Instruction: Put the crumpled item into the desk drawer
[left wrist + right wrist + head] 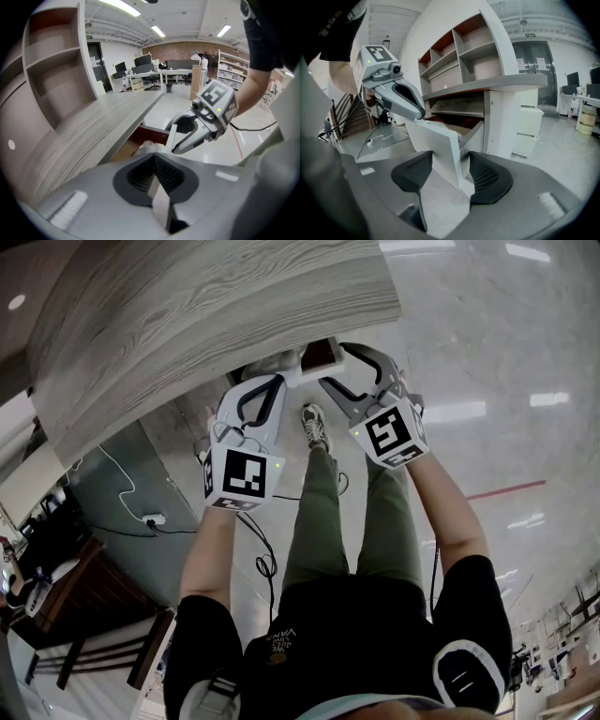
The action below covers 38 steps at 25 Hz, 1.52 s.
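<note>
**Left tongs shut and empty; crumpled item lying in the open drawer**

- Left tongs (153, 158): jaws pressed together, nothing between the pads.
- Crumpled item (149, 146): pale, whitish, rumpled. It lies inside the open drawer (123, 151), under the overhanging desk top (108, 122).
- Item vs. left tongs, left gripper view: the item sits at 12 o'clock of the shut tips, just beyond them. Its lower edge is hidden behind the tongs' body, so contact cannot be judged. No pad is on it.
- Right tongs (445, 174): jaws closed on the white drawer front (436, 140), which stands upright between the two pads.
- Item vs. right tongs, left gripper view: the right tongs sit at 2 o'clock of the item, just beside it, with the drawer front between them.
- Head view: both tongs converge on the drawer front at the desk edge, the left from 7 o'clock and the right from 4 o'clock.
- Right gripper view: the left tongs reach in from 10 o'clock, tip near the top edge of the drawer front. The item cannot be made out here, as the panel blocks the drawer's inside.
- Surroundings: open shelves (461, 51) stand above the desk top. The person's shoe (316, 426) rests on a glossy floor (487, 352).
</note>
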### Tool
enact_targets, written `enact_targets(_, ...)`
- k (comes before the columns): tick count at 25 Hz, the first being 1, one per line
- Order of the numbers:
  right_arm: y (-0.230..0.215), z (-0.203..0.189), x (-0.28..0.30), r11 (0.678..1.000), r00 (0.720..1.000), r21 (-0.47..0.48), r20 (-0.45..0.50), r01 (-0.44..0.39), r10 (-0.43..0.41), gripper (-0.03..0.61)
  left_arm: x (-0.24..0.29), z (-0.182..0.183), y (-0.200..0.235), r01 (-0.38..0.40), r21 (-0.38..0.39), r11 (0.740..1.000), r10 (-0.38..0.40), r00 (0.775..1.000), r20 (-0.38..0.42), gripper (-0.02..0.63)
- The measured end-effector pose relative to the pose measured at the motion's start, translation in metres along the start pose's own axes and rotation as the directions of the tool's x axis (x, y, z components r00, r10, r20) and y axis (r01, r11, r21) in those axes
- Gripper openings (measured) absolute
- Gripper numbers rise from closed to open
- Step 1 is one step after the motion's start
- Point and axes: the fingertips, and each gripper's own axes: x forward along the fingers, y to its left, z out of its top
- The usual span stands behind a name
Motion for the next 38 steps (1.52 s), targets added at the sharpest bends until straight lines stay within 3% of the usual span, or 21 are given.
enact_targets(20,-0.001,-0.003,-0.007,0.999,0.999,0.028,-0.031,0.034,-0.034,0.222,-0.022,-0.002,0.023,-0.139,-0.130,0.982,0.157,0.978,0.136,0.054)
enact_targets(28,-0.003,0.012,-0.026,0.999,0.997,0.005,-0.067,0.043,-0.043,0.222,-0.033,-0.005,0.028,-0.157,-0.174,0.972,0.184,0.971,0.153,0.054)
enact_targets(32,-0.001,0.025,-0.044,0.998,0.997,0.016,-0.058,0.058,-0.057,0.222,-0.043,-0.001,0.034,-0.178,-0.173,0.969,0.212,0.956,0.201,0.054)
enact_targets(38,0.010,0.059,-0.075,0.996,0.996,0.037,-0.020,0.086,-0.085,0.219,-0.071,0.006,0.038,-0.206,-0.230,0.951,0.258,0.940,0.225,0.054)
